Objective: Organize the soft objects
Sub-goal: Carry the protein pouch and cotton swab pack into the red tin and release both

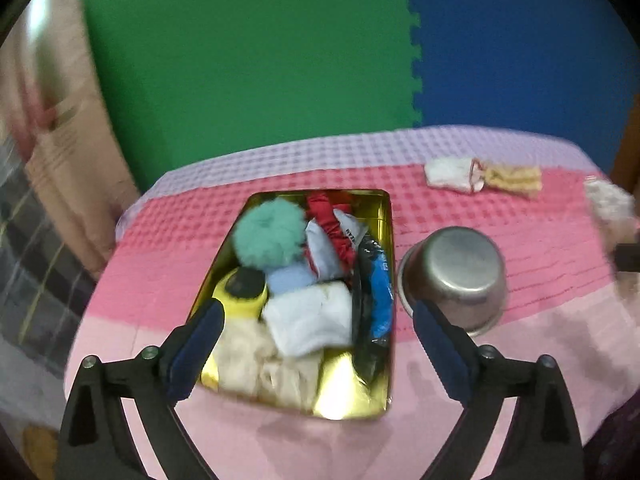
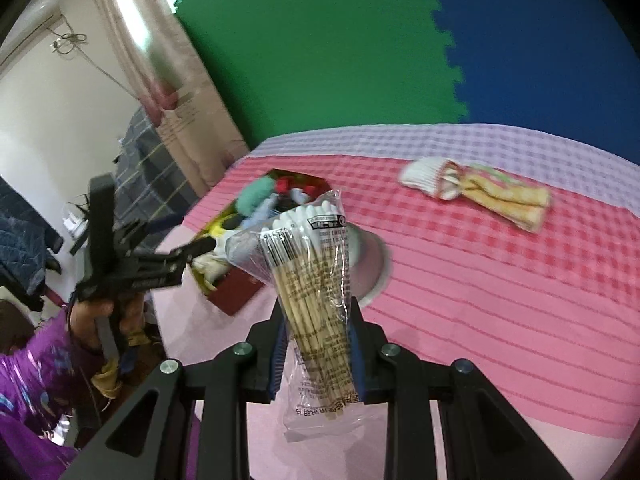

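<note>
Here, a clear bag of cotton swabs (image 2: 316, 300) is pinched between the pressed-in fingers of the right tongs (image 2: 318, 354), held upright above the worktop (image 2: 500, 320) with the white tips uppermost. The left tongs (image 1: 316, 320) are spread wide and hold nothing; they hover over the near end of the gold tin (image 1: 384, 404).

The tin serves as the landmark. Inside it are packed a teal pompom (image 1: 268, 236), a red cloth (image 1: 332, 216), a white folded cloth (image 1: 312, 320), a yellow item (image 1: 240, 292), a cream cloth (image 1: 264, 368) and a dark packet with blue print (image 1: 376, 292). Just to the right of the tin, an upturned steel bowl (image 1: 460, 280) is seen, close to or touching the tin's right wall. Well beyond the tin, toward the far right of the pink checked cover, a small white and yellow sock bundle (image 2: 476, 192) is left lying loose.

The step in hand is judged to be the carrying of the swab bag toward the tin. For the next move, the bag would need to be brought over the tin and lowered into what room remains, probably at the near end where bare gold shows, before the grip is let go. The left tongs would have to be cleared from that spot first. The sock bundle appears not yet put away.
</note>
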`<state>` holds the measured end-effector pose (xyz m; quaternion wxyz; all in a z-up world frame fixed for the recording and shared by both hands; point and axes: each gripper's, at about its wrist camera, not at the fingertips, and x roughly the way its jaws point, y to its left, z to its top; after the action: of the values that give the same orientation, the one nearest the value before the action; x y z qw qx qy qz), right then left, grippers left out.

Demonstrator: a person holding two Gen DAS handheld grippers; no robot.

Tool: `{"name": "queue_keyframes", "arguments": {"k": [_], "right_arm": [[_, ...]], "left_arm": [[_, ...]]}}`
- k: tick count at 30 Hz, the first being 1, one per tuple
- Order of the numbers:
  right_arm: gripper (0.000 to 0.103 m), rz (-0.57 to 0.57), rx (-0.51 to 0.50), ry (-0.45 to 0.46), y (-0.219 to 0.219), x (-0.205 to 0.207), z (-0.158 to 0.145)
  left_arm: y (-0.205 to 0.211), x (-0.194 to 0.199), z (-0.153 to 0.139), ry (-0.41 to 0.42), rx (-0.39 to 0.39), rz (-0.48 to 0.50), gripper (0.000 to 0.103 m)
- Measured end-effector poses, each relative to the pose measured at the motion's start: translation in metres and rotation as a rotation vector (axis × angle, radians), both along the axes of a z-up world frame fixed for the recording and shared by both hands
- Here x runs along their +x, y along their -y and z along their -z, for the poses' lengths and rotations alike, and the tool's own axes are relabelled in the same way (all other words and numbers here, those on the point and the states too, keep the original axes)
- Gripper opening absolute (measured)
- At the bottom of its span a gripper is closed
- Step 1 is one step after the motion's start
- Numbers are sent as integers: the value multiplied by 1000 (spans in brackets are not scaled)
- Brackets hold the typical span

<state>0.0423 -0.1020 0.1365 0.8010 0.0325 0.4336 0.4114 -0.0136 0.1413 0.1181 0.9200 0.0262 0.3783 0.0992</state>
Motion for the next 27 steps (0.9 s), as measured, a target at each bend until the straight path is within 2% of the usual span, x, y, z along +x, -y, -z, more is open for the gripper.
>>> {"name": "queue_keyframes", "arguments": {"k": [2, 5, 8, 10, 12, 14, 18, 22, 27], "right_arm": [[27, -29, 38, -23, -19, 2, -4], [27, -72, 71, -49, -48, 4, -7], [27, -116, 95, -98, -85, 12, -4], [27, -147, 95, -127, -117, 18, 0], [27, -160, 92, -148, -140, 22, 6], [27, -159, 69, -174, -166, 28, 16], [27, -146, 3, -192, -208, 36, 34], [27, -119, -20, -214, -230, 44, 47], [27, -81, -53, -226, -256, 50, 58]], "left_arm": [[-3, -21, -2, 14, -73, -41, 102], [-4, -49, 4, 22, -189, -90, 102], [-7, -68, 18, -8, -296, -163, 102], [-9, -76, 26, -18, -337, -224, 102], [-13, -79, 31, -38, -349, -285, 102], [-19, -81, 32, -42, -374, -303, 102], [-31, -91, 31, 19, -387, -314, 102], [-40, -91, 34, 2, -323, -370, 102], [-56, -92, 42, -13, -378, -399, 102]]}}
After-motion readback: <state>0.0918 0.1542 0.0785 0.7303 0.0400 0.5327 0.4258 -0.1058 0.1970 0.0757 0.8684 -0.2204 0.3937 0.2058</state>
